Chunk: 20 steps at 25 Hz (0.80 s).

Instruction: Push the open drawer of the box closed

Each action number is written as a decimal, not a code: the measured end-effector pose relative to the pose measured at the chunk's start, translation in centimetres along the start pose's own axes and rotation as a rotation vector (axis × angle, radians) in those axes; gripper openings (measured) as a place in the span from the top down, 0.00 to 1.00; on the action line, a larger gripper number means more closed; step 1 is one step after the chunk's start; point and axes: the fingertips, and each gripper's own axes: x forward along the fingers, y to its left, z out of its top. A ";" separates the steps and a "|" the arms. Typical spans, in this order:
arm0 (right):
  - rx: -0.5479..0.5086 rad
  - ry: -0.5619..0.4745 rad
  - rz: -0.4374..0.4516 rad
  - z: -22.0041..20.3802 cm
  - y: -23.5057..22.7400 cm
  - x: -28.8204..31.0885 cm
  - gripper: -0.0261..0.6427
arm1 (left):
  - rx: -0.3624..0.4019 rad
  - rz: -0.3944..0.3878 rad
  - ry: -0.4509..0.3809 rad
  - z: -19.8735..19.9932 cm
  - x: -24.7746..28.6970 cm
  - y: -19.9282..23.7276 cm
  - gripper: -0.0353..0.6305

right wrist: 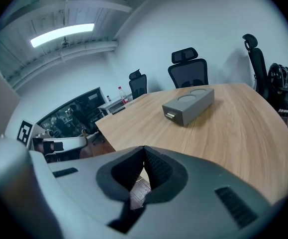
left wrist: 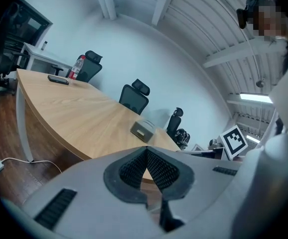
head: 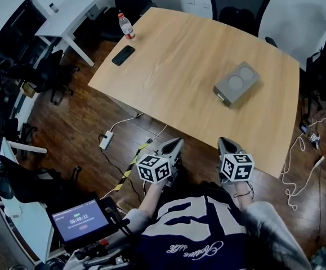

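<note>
**A:** so where's the box [head: 236, 84] compared to the grippers?

**B:** out on the table [head: 174, 55], well apart from both and roughly ahead of the right gripper [head: 226, 144]. Its drawer [right wrist: 170, 116] pokes out a bit at the end facing the person.

**A:** and the jaws?

**B:** left gripper [head: 175, 144] and right are both pinched together with nothing between them, hanging just off the table's near edge.

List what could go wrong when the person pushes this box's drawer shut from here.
1. The box sits loose on the smooth table with nothing bracing it, so a push may slide it instead of closing the drawer.
2. The drawer faces at an angle to the right claw; an off-centre push could turn the box.
</note>
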 end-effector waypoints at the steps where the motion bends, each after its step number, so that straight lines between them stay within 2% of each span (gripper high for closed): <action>1: 0.004 -0.005 0.012 -0.4 -0.5 -1.0 0.96 | 0.005 -0.002 0.000 -0.8 0.1 -1.4 0.95; 5: -0.009 -0.009 0.050 -2.2 -2.4 -4.7 0.96 | -0.004 -0.003 -0.011 -4.2 0.3 -6.7 0.95; 8: -0.038 -0.001 0.058 -3.8 -3.5 -7.2 0.96 | -0.003 0.005 0.011 -7.3 0.0 -10.0 0.95; 13: -0.053 0.004 0.117 -6.6 -3.5 -12.1 0.96 | 0.010 0.005 0.007 -10.3 -1.7 -15.8 0.95; 16: -0.052 0.015 0.174 -7.2 -2.3 -12.6 0.96 | 0.019 0.008 -0.012 -10.3 -2.5 -16.9 0.95; 20: -0.067 0.005 0.224 -6.6 -0.6 -11.5 0.96 | 0.037 0.022 -0.028 -9.2 -2.6 -16.0 0.95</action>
